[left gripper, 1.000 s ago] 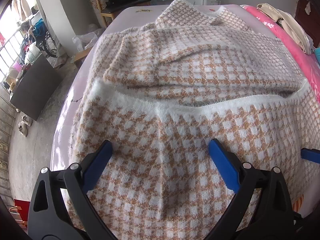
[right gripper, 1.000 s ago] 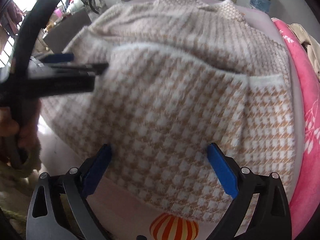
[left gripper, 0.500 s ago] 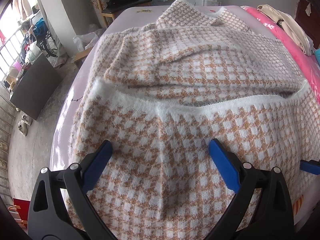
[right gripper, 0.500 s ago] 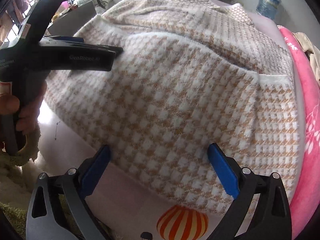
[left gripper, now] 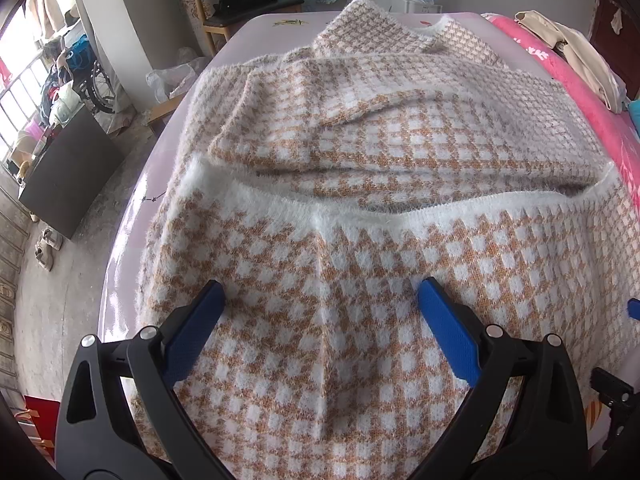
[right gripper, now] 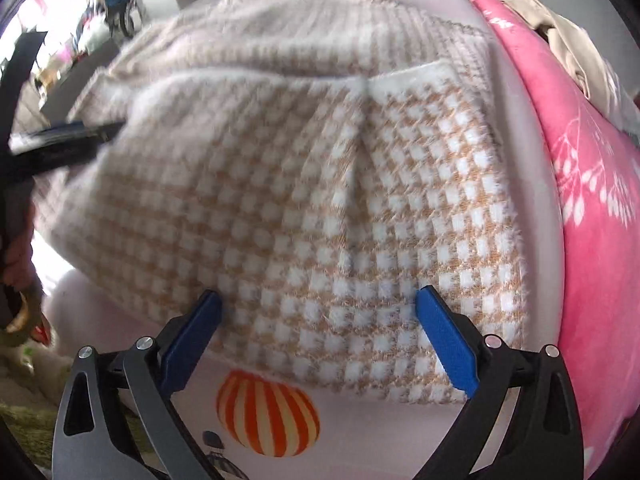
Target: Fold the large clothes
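Over sweater (left gripper: 360,240), both grippers agape

right wrist view: motion-blurred, sharpest lower right | sweater (right gripper: 304,208) weave smeared upper left | left gripper (right gripper: 66,138) a dark streak at left edge, jaw state unreadable | hand (right gripper: 16,256) cut off at left edge | left wrist view: right gripper (left gripper: 633,308) only a blue tip at right edge | sweater's near hem below frame bottom

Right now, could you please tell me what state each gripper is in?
Left gripper: open, holding nothing, over the sweater.
Right gripper: open, holding nothing.
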`<action>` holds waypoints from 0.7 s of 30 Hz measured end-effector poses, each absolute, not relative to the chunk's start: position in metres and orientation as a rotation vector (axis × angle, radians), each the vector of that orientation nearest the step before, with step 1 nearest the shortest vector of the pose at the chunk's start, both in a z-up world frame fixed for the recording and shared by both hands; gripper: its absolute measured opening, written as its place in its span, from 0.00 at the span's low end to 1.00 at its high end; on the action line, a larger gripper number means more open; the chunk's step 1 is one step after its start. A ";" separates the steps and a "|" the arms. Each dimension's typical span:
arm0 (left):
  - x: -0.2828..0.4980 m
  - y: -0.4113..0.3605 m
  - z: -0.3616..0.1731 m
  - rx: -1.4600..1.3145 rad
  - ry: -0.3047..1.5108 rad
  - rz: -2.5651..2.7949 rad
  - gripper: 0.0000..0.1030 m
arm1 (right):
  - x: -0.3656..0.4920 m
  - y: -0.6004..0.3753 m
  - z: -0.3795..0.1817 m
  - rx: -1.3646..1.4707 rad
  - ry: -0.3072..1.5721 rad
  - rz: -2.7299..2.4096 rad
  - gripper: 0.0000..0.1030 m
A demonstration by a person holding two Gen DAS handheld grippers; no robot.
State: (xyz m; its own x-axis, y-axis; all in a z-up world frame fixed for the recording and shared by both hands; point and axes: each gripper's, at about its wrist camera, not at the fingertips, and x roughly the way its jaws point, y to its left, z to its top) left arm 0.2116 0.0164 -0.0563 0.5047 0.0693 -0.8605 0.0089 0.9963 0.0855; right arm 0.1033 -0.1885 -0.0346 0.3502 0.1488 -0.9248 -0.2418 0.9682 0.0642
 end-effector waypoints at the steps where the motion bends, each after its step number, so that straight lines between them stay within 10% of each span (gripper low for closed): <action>1: 0.212 0.016 -0.056 0.081 1.041 0.037 0.91 | 0.103 -0.190 -0.031 -0.083 1.171 0.253 0.92; 21: 0.212 0.018 -0.056 0.083 1.030 0.023 0.92 | 0.143 -0.191 -0.006 0.087 1.083 0.288 0.92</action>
